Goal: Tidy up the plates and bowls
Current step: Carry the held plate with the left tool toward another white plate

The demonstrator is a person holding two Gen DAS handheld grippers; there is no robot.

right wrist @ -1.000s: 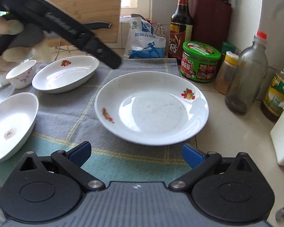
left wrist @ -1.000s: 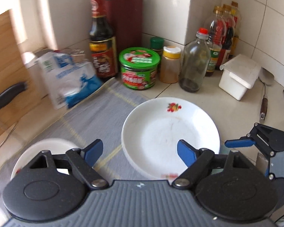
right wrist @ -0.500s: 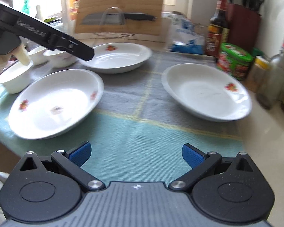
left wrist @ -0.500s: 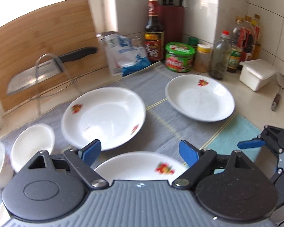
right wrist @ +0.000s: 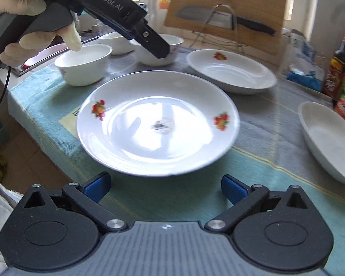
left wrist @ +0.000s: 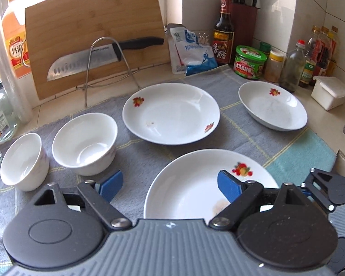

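Three white plates with fruit prints lie on a grey-green cloth (left wrist: 299, 151). In the left wrist view the near plate (left wrist: 195, 184) is under my open left gripper (left wrist: 170, 184), the middle plate (left wrist: 172, 112) is behind it and the right plate (left wrist: 273, 108) is at the far right. Two white bowls (left wrist: 85, 142) (left wrist: 23, 161) stand at the left. In the right wrist view my open, empty right gripper (right wrist: 165, 187) hovers before the near plate (right wrist: 158, 124); the middle plate (right wrist: 232, 71), right plate (right wrist: 329, 138) and several bowls (right wrist: 85, 64) show beyond.
A cutting board (left wrist: 92, 34) with a knife (left wrist: 99, 57) on a wire rack leans at the back. Sauce bottles (left wrist: 223, 32), a green jar (left wrist: 249, 62), a salt bag (left wrist: 193, 50) and a white box (left wrist: 329, 92) line the back right. The left gripper's body (right wrist: 117, 16) crosses the right wrist view.
Both grippers have pulled back and swung left, from the right plate to the near plate and bowls. Both jaws stayed open. No dish has moved.
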